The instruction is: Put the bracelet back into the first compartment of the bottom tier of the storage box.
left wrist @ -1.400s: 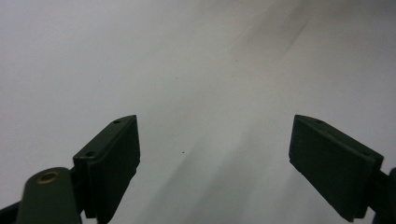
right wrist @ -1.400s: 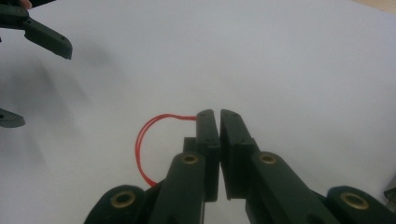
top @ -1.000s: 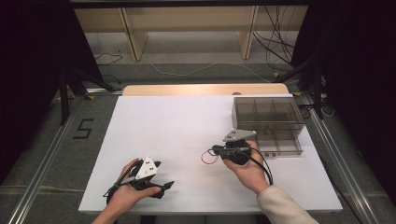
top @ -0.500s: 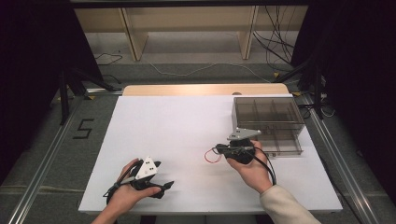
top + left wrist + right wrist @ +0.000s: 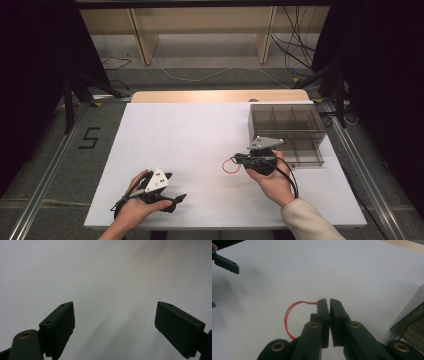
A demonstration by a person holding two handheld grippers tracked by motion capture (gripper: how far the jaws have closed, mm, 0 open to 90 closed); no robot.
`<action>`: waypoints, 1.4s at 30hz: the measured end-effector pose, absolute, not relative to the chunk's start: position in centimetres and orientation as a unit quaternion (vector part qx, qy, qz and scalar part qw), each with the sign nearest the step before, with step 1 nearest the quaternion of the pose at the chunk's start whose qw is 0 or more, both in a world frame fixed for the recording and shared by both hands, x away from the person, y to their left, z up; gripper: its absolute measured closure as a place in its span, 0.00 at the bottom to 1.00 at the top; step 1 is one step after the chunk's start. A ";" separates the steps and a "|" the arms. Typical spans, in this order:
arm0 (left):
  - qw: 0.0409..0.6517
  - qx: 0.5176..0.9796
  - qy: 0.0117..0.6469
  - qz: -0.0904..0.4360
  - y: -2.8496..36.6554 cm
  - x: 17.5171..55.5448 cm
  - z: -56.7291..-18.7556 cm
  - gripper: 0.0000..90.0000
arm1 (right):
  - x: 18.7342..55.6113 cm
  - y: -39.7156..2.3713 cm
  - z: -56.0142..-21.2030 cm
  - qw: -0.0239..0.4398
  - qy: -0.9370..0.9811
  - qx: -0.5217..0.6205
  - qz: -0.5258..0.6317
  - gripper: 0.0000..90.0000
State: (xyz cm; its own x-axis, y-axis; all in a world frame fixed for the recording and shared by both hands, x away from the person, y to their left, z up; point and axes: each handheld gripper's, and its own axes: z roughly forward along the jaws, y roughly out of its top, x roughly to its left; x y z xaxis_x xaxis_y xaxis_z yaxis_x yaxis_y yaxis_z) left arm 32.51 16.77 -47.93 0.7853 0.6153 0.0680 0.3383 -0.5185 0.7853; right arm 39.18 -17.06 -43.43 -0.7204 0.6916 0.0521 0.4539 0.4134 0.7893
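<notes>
Right claw (image 5: 240, 161), black, two-jaw, held in the person's right hand (image 5: 270, 181): jaws pressed together on the thin red wire loop (image 5: 231, 166), which curls out from between the pads to the left in the high view. In the right gripper view the same claw (image 5: 329, 302) has its pads nearly meeting, the red wire loop (image 5: 288, 317) arching away from the tips and back down beside the jaws, just above the white surface (image 5: 352, 272).

Left claw (image 5: 179, 199), black, with a grey three-cornered plate on top, held in the person's left hand (image 5: 134, 207): resting low near the front left of the white surface (image 5: 190, 130), well apart from the wire. In the left gripper view this claw (image 5: 115, 315) has its jaws spread wide with nothing between them, bare white sheet beyond.

Smoky transparent plastic organiser box (image 5: 287, 125) with divided compartments: standing at the right side of the surface, just behind the right claw. Its corner (image 5: 412, 317) appears at the right edge of the right gripper view.

Cream sleeve (image 5: 310, 222): on the right forearm, entering from the bottom.
</notes>
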 end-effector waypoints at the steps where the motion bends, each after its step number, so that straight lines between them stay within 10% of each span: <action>1: 0.403 0.854 0.279 0.172 16.8 32.5 -47.9 0.18 | 39.2 -17.1 -43.4 0.142 0.828 0.346 0.417 0.97; 42: 0.403 0.854 0.279 0.174 16.8 32.5 -47.9 0.18 | 39.5 -20.6 -43.0 0.161 0.810 0.377 0.420 0.97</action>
State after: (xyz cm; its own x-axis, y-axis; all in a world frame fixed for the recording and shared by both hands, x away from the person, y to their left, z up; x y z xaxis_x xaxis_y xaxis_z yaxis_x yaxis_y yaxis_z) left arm 32.54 16.80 -47.89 0.7835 0.6173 0.0711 0.3371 -0.5184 0.7859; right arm 39.53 -20.55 -42.96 -0.6641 0.7456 0.0555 0.4744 0.3628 0.8021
